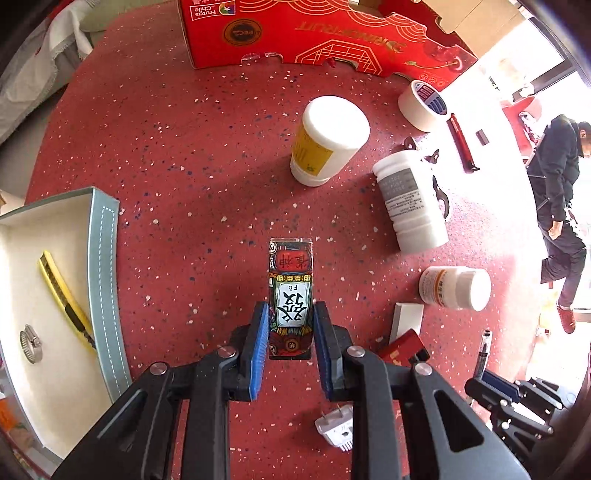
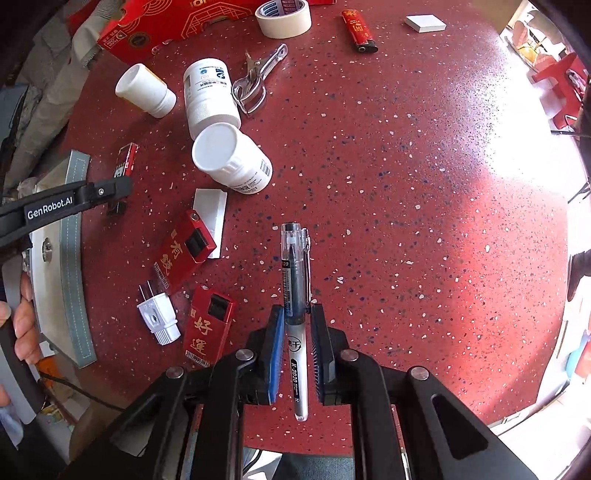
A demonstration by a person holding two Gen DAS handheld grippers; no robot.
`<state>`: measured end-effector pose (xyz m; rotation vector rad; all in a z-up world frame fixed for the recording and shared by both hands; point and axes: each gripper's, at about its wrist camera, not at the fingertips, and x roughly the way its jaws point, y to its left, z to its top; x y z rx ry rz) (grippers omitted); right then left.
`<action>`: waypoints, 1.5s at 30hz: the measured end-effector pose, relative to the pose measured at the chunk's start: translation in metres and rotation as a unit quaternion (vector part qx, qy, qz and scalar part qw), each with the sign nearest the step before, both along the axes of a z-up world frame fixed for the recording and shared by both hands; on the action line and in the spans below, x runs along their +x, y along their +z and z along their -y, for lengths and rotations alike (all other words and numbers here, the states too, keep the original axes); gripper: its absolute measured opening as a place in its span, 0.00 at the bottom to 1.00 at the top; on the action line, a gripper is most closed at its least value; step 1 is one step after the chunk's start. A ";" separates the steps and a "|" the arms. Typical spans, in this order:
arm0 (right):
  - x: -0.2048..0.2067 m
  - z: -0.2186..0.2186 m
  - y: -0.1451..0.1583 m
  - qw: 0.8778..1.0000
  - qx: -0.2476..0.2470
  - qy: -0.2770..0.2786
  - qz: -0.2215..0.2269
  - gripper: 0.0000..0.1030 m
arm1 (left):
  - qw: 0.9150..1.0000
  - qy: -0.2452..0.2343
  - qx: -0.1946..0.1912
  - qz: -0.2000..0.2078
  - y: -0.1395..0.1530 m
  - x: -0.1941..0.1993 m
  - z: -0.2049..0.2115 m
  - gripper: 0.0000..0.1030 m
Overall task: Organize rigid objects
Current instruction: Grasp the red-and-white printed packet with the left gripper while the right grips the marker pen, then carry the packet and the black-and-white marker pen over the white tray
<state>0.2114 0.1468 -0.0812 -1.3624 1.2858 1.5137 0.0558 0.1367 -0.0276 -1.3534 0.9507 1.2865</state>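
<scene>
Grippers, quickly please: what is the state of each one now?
Left gripper: shut on the patterned box.
Right gripper: shut on the pen.

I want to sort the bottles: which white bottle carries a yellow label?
The white bottle nearest the red carton, with the broad plain cap. The other two show grey and orange labels.

I see a red speckled tabletop (image 2: 406,184), a small black-and-red patterned box (image 1: 291,295) with white label, blue gripper pads (image 1: 258,350), and a yellow utility knife (image 1: 62,295).
</scene>
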 end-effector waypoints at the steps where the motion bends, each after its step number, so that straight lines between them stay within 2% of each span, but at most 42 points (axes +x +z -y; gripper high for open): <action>1: 0.002 0.001 0.003 1.000 -0.001 -0.001 -0.003 0.15 | 1.000 -0.002 0.001 0.002 0.004 0.001 0.006 0.25; 9: 0.027 0.015 0.018 1.000 -0.014 -0.005 -0.009 0.15 | 0.999 -0.042 0.007 0.010 0.045 0.014 0.053 0.25; 15: 0.007 0.018 0.028 0.999 -0.001 0.036 -0.001 0.15 | 0.997 -0.072 0.011 0.012 0.061 0.029 0.080 0.25; 21: -0.014 0.019 0.040 0.998 0.017 0.067 -0.002 0.15 | 0.996 -0.089 0.017 0.009 0.058 0.025 0.087 0.25; 28: -0.024 0.021 0.051 0.995 0.029 0.095 0.006 0.15 | 0.997 -0.072 0.030 0.013 0.056 0.015 0.083 0.25; 45: -0.040 0.024 0.052 0.991 0.040 0.120 0.034 0.15 | 0.998 -0.029 0.048 0.032 0.060 -0.010 0.102 0.25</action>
